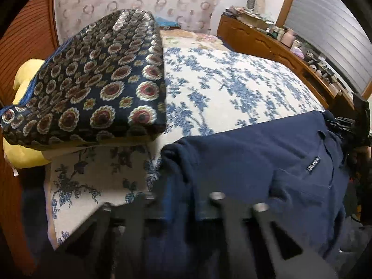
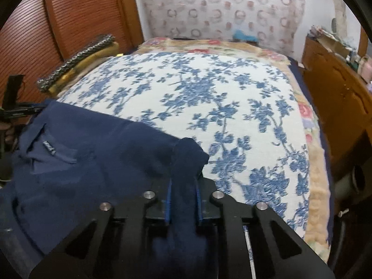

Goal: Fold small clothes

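Observation:
A navy shirt (image 1: 255, 162) with a chest pocket and a small label is stretched between both grippers over the near end of the bed. In the left wrist view my left gripper (image 1: 179, 200) is blurred at the bottom, shut on a bunched sleeve end of the shirt. My right gripper (image 1: 344, 125) shows at the far right edge, holding the other side. In the right wrist view the right gripper (image 2: 183, 186) is shut, its blue pads pressing a fold of the navy shirt (image 2: 93, 151). The left gripper (image 2: 23, 111) pinches the cloth at the left edge.
A white bedspread with blue flowers (image 2: 209, 93) covers the bed beyond the shirt. A dark patterned pillow (image 1: 93, 81) lies on a yellow cushion (image 1: 23, 158) at the left. A cluttered wooden dresser (image 2: 337, 93) runs along the right side; a wooden slatted panel (image 2: 81, 11) stands at the left.

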Available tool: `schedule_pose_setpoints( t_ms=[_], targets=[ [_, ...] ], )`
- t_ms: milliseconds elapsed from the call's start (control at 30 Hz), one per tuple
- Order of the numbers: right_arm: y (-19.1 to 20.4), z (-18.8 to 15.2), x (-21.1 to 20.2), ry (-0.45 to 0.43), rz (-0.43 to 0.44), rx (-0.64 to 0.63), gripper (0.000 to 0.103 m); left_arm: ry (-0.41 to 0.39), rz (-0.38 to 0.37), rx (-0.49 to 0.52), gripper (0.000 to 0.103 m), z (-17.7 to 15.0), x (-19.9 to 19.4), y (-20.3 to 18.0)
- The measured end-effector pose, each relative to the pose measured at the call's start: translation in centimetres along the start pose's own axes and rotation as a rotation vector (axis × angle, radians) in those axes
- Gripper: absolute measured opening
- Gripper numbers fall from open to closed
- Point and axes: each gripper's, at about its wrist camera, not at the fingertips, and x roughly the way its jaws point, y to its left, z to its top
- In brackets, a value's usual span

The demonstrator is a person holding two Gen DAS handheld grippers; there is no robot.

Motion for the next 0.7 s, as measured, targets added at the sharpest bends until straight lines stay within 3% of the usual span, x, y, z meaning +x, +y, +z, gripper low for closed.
schedule_pose_setpoints(
  t_ms=[167,433,700],
  targets=[
    [1.2,0.3,-3.2,-0.084,0.017,-0.006,0.008,-0.137,-0.032,-0.001,0.005,0.4,-5.0,-1.4],
    [4.3,4.0,-14.0,-0.316,0.029,-0.067,0.007,-0.351,-0.091,0.070,0.005,3.0,-14.5,-4.3],
    [7.7,8.9,-25.8,-0.552,0.011,-0.174,0.007,-0.574,-0.101,0.107,0.005,6.9,-23.8,-4.4]
  ],
)
